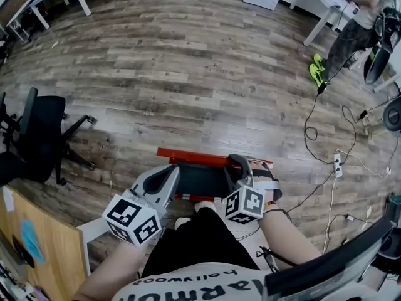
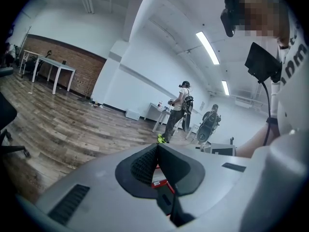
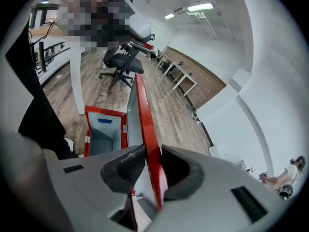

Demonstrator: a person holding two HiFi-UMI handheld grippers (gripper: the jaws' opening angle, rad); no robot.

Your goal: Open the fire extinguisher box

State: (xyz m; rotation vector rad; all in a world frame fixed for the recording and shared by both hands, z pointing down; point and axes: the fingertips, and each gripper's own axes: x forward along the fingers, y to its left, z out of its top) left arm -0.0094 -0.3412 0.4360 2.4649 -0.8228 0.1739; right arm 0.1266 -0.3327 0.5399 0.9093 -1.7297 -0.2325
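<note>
Finding the fire extinguisher box [image 1: 199, 182] on the plank floor [image 1: 188, 68], just ahead of the person's legs [image 1: 200, 237], long axis running left to right across the head view, opening facing up. Noting the red lid [image 1: 207, 158] raised along the far long side.

Recording the right gripper [image 1: 235, 168] toward the box's right end, fingers clamped on the lid's edge. Confirmed in the right gripper view: lid [image 3: 147, 124] standing on edge between the pads, long edge running away from the camera, with the pale interior of the box [image 3: 104, 134] laid bare beside it, seen in no other view.

Recording the left gripper [image 1: 169, 173] at the left end, fingers [image 2: 142, 166] together, tips meeting, only a red sliver showing behind them.

Marking open floor beyond the lid. Office chair [image 1: 37, 137] well off to the left; cables [image 1: 326, 137] and power strip [image 1: 338, 163] to the right.
</note>
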